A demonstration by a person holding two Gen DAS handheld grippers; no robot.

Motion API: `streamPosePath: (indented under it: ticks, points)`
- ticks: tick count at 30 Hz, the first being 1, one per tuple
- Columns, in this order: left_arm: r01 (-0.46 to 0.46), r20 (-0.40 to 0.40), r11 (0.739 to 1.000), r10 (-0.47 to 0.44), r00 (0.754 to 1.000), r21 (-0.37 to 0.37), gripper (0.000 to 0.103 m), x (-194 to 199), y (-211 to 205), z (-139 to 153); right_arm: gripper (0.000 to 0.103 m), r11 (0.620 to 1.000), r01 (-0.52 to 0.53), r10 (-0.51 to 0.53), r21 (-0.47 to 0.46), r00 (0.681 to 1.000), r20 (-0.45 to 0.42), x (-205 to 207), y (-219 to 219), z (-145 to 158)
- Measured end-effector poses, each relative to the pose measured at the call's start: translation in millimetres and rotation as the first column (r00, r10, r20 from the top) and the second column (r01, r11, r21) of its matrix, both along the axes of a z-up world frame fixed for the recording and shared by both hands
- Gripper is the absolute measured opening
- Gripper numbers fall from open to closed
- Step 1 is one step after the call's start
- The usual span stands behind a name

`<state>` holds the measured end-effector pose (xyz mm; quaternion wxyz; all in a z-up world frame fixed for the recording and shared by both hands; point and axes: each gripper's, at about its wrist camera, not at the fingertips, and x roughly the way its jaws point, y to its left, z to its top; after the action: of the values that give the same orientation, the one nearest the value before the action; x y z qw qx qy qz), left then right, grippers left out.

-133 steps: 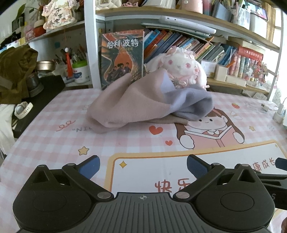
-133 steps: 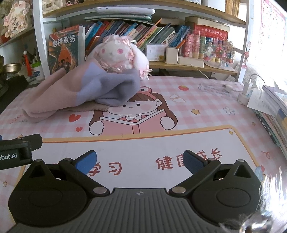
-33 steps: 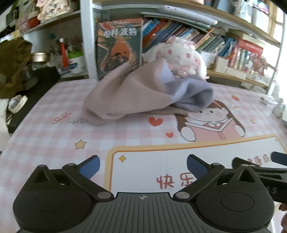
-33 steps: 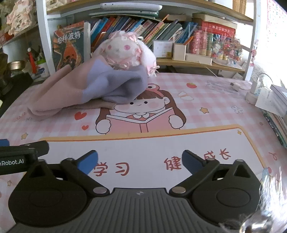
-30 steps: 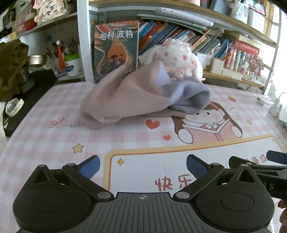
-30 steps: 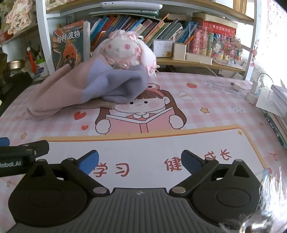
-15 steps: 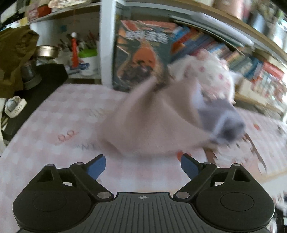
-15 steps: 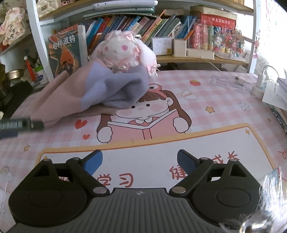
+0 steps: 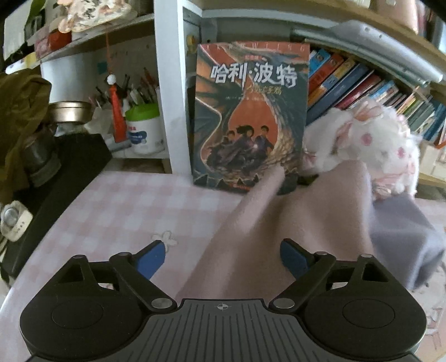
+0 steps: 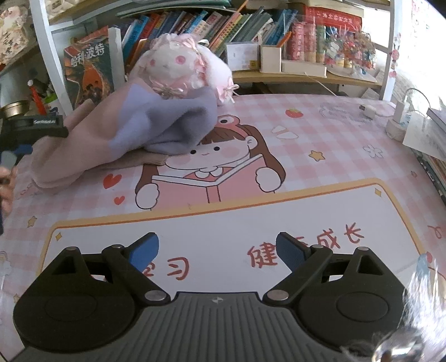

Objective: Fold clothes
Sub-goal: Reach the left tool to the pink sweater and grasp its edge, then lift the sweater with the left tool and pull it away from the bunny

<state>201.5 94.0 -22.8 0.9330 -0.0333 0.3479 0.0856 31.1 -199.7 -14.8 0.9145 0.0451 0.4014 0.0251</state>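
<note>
So at this point your left gripper [image 9: 220, 257] was right up on the pink and lavender garment [image 9: 292, 231], jaws spread wide with the pink cloth lying in the gap between the blue fingertips [image 9: 152, 257], nothing pinched. The garment [image 10: 133, 131] was sitting in a rumpled heap toward the back left of the pink checked desk mat [image 10: 320, 144], draped up against the white plush bunny [image 10: 178, 66] so the lavender part bunched just under the toy. In the left wrist view the bunny [image 9: 373, 144] sat at the right behind the cloth, and the Harry Potter book [image 9: 251, 117] stood upright against the white shelf post [image 9: 170, 92], with one pink corner of the garment reaching its lower edge. Your right gripper [image 10: 217, 250] was well back from the heap, hovering over the white panel of the mat with the red Chinese characters, jaws released and holding nothing. From that side you could see your left gripper [image 10: 41, 125] at the left edge of the pile, just beside the pink end of the cloth. The bookshelf [image 10: 251, 25] behind was crammed with books, and a white charger [image 10: 398, 111] sat at the mat's far right.
</note>
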Motion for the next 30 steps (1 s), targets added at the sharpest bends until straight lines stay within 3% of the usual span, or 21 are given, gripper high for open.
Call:
streamPosePath:
  ticks: [1,3,5,6,9,13,16,17,19,20,21,22,23,24,27,30]
  points:
    - [-0.003,-0.015,1.0,0.002,1.0,-0.011,0.078,5.0,0.7,-2.2,0.091,1.0,0.005,-0.005,0.001,1.0,0.001,-1.2,-2.2,0.3]
    - [-0.008,-0.045,0.999,0.007,0.999,-0.034,0.06,15.0,2.2,-6.5,0.091,1.0,0.018,-0.018,0.0,1.0,0.002,-3.5,-6.4,0.9]
    - [0.006,-0.049,0.999,-0.009,0.999,-0.054,0.03,17.6,0.8,-6.2,0.091,0.999,0.034,-0.034,0.002,0.999,0.001,-5.7,-10.9,1.3]
    - [0.046,-0.009,0.997,-0.047,0.999,-0.059,0.016,7.1,-4.5,1.3,0.091,0.999,0.042,-0.042,0.003,0.999,0.001,-6.9,-13.2,1.3]
    - [0.166,0.112,0.984,-0.158,0.981,-0.066,0.009,-24.4,-20.3,23.8,0.091,0.998,0.057,-0.057,0.008,0.998,0.0,-10.4,-18.4,2.0]
    - [0.321,0.271,0.946,-0.296,0.916,-0.051,0.009,-66.5,-41.4,53.7,0.091,0.996,0.086,-0.087,0.017,0.996,0.022,-15.5,-24.1,5.9]
    - [0.43,0.383,0.903,-0.389,0.838,-0.024,0.009,-98.0,-57.3,76.2,0.091,0.99,0.133,-0.135,0.043,0.989,0.053,-18.5,-30.7,10.7]
    - [0.487,0.417,0.873,-0.443,0.794,0.0,0.009,-114.9,-62.9,80.9,0.091,0.987,0.151,-0.154,0.058,0.986,0.058,-19.3,-33.7,12.3]
    - [0.634,0.451,0.767,-0.603,0.658,0.101,0.009,-160.4,-71.9,76.1,0.091,0.979,0.183,-0.188,0.085,0.98,0.062,-21.1,-39.0,14.2]
    - [0.701,0.433,0.697,-0.684,0.587,0.151,0.009,-182.0,-73.7,66.9,0.091,0.977,0.193,-0.199,0.095,0.978,0.061,-22.2,-40.7,14.2]
    - [0.75,0.385,0.64,-0.743,0.547,0.168,0.009,-198.0,-73.8,55.2,0.091,0.975,0.199,-0.205,0.101,0.977,0.057,-23.4,-41.6,13.8]
    - [0.78,0.319,0.607,-0.777,0.542,0.151,0.009,-208.4,-72.3,41.4,0.091,0.974,0.2,-0.206,0.102,0.977,0.053,-24.8,-41.5,12.8]
    - [0.794,0.242,0.595,-0.795,0.557,0.127,0.009,-217.1,-69.8,25.0,0.091,0.974,0.202,-0.207,0.103,0.977,0.048,-26.1,-41.4,11.8]
    - [0.787,0.187,0.608,-0.79,0.584,0.11,0.009,-223.7,-66.1,12.2,0.091,0.974,0.199,-0.204,0.104,0.978,0.041,-27.6,-40.6,10.5]
    - [0.725,0.102,0.685,-0.728,0.678,0.067,0.01,-237.3,-50.8,-11.9,0.091,0.979,0.177,-0.181,0.101,0.983,0.026,-31.9,-33.6,7.1]
    - [0.652,0.121,0.758,-0.645,0.754,-0.017,0.011,-241.0,-38.5,-11.0,0.091,0.984,0.149,-0.152,0.1,0.988,0.02,-32.7,-24.8,6.5]
